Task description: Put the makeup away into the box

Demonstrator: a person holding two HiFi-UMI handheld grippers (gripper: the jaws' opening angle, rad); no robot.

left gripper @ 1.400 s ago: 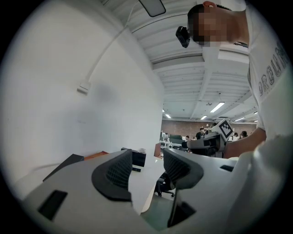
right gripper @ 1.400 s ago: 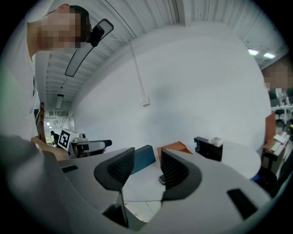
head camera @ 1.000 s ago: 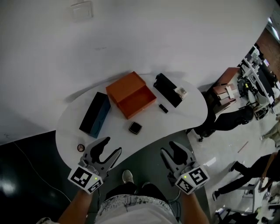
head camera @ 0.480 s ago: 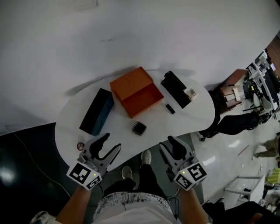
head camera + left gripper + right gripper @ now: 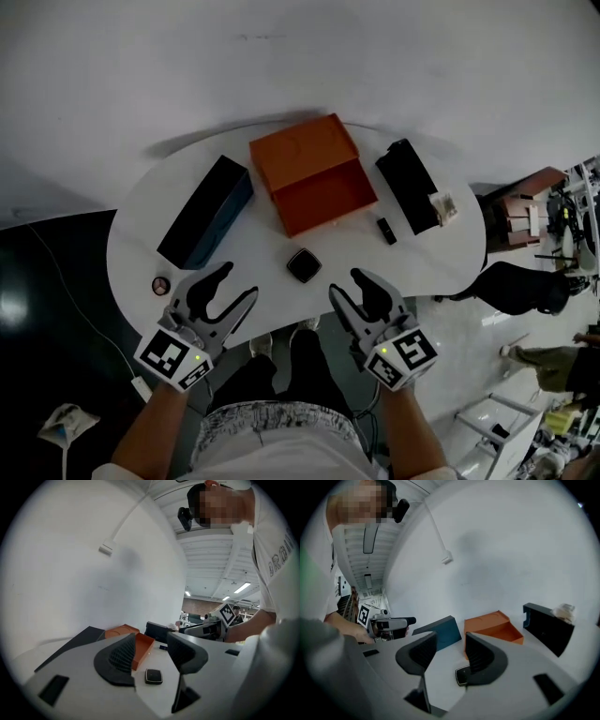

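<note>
Round item [image 5: 161, 285] at table [image 5: 248, 253] edge, perhaps makeup; too small.

A white, bean-shaped table [image 5: 246, 251] stands close to a plain white wall [image 5: 281, 56], on which a thin white conduit runs down to a small white box [image 5: 107, 549]. The floor comes in 2 parts: dark and dull on the left [image 5: 47, 281], with a thin cable [image 5: 66, 347] trailing across it, and pale and glossy on the right [image 5: 469, 356], where a brown desk [image 5: 525, 211] and cluttered workbenches stand. Further off, strip lights [image 5: 242, 588] shine from a white ribbed ceiling above a brick-coloured wall [image 5: 201, 605].
</note>
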